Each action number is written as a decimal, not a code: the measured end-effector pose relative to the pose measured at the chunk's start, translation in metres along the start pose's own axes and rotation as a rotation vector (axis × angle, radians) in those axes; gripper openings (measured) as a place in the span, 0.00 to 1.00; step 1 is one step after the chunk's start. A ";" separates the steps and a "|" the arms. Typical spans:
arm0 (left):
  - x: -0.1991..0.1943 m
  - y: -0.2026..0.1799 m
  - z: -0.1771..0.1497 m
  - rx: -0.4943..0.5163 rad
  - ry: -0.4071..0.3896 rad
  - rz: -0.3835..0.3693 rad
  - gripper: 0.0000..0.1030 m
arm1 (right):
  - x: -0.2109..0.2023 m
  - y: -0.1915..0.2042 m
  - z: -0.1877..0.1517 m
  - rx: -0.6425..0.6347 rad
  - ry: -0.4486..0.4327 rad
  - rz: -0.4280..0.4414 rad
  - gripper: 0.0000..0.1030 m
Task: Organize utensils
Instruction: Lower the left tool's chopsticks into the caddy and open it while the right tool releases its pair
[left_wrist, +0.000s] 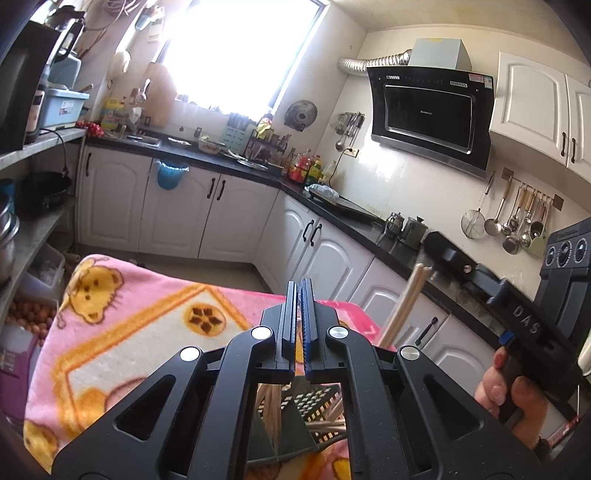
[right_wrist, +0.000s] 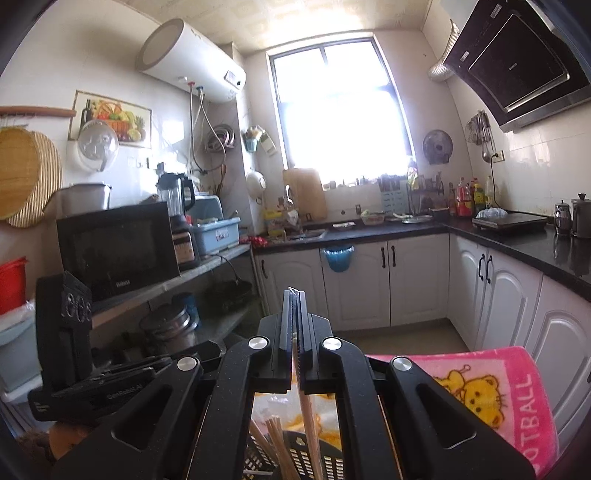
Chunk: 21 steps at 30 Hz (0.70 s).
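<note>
Midway: right gripper pinches 1 pale wooden chopstick above the black perforated plastic basket on the pink cartoon blanket, several inside; left gripper pressed together, empty.

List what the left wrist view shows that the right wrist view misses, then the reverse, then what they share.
Only the left wrist view: the hand gripping the right gripper's handle, chopsticks sticking up from that gripper, and a utensil rail on the wall.

Only the right wrist view: the water heater, the fruit picture, and a chopstick pinched in the right gripper.

Both: the range hood, the window, the pink bear blanket, the black slotted basket holding chopsticks, and the microwave.
</note>
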<state>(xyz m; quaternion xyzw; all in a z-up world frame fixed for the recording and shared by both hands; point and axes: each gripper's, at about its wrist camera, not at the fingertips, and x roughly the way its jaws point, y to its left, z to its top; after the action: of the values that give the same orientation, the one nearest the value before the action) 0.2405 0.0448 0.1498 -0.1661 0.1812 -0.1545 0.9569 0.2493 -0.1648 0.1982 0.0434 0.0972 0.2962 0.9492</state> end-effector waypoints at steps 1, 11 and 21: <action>0.001 0.000 -0.002 -0.001 0.003 -0.001 0.01 | 0.002 0.000 -0.003 -0.001 0.007 -0.003 0.02; 0.012 0.002 -0.023 -0.004 0.048 -0.006 0.01 | 0.019 -0.001 -0.027 -0.006 0.068 -0.027 0.02; 0.021 0.000 -0.044 0.044 0.102 0.049 0.01 | 0.023 -0.006 -0.050 -0.012 0.207 -0.085 0.02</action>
<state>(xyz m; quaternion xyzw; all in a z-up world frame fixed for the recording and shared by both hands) 0.2412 0.0261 0.1048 -0.1322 0.2305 -0.1431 0.9534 0.2603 -0.1553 0.1447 0.0029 0.1948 0.2591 0.9460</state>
